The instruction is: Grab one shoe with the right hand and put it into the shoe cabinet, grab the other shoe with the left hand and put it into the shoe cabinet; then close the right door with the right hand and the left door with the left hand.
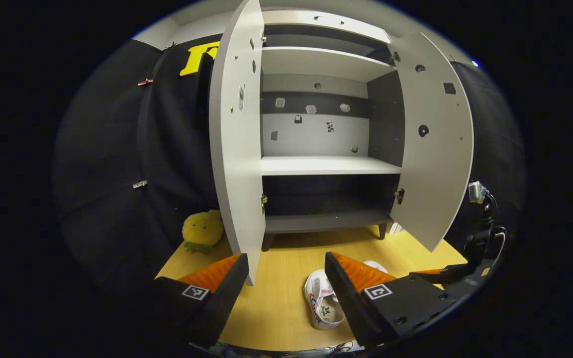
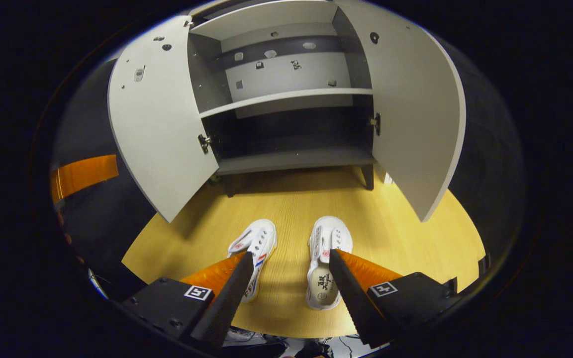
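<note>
Shoe [image 1: 322, 303] half hidden behind fingers [image 1: 351, 293]

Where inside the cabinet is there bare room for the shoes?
The bottom shelf between the open left door and right door is bare, as is the middle shelf. The floor is crowded where both shoes lie.

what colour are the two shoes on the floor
White, with small red and blue marks on the sides; the left shoe and right shoe show best in the right gripper view.
</note>
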Action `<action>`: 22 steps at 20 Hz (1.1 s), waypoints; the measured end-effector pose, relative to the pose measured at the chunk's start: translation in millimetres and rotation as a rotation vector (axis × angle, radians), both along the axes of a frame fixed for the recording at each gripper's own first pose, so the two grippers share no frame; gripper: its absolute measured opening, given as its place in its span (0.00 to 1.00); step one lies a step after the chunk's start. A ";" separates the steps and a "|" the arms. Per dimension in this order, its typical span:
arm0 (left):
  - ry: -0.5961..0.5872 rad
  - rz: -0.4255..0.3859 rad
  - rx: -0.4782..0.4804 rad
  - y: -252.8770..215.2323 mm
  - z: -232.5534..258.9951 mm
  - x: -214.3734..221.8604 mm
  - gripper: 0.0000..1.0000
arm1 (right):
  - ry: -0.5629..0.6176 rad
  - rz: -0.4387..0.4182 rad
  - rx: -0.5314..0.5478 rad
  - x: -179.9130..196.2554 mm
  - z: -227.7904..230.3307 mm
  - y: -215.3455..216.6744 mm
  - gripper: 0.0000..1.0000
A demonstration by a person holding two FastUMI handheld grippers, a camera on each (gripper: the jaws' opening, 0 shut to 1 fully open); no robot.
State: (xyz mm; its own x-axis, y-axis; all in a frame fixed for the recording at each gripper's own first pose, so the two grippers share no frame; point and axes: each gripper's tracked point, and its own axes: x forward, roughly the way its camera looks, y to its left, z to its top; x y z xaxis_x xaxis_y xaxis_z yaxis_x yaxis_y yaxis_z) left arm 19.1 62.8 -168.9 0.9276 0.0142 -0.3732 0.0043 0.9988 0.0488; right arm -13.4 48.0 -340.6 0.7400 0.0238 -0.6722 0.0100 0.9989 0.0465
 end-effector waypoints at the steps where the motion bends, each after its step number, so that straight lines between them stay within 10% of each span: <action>1: 0.014 -0.002 0.008 0.2 -6.6 -2.5 0.97 | 0.031 -0.001 0.002 -4.9 -16.0 -0.8 0.99; 18: 0.060 -0.009 -0.063 -9.5 -36.4 -17.6 0.96 | 0.050 -0.042 -0.155 53.1 -134.7 -29.5 0.93; 22: 0.080 -0.027 -0.051 -13.5 -42.7 -22.2 0.96 | 0.045 -0.121 -0.159 70.5 -134.6 -48.8 0.52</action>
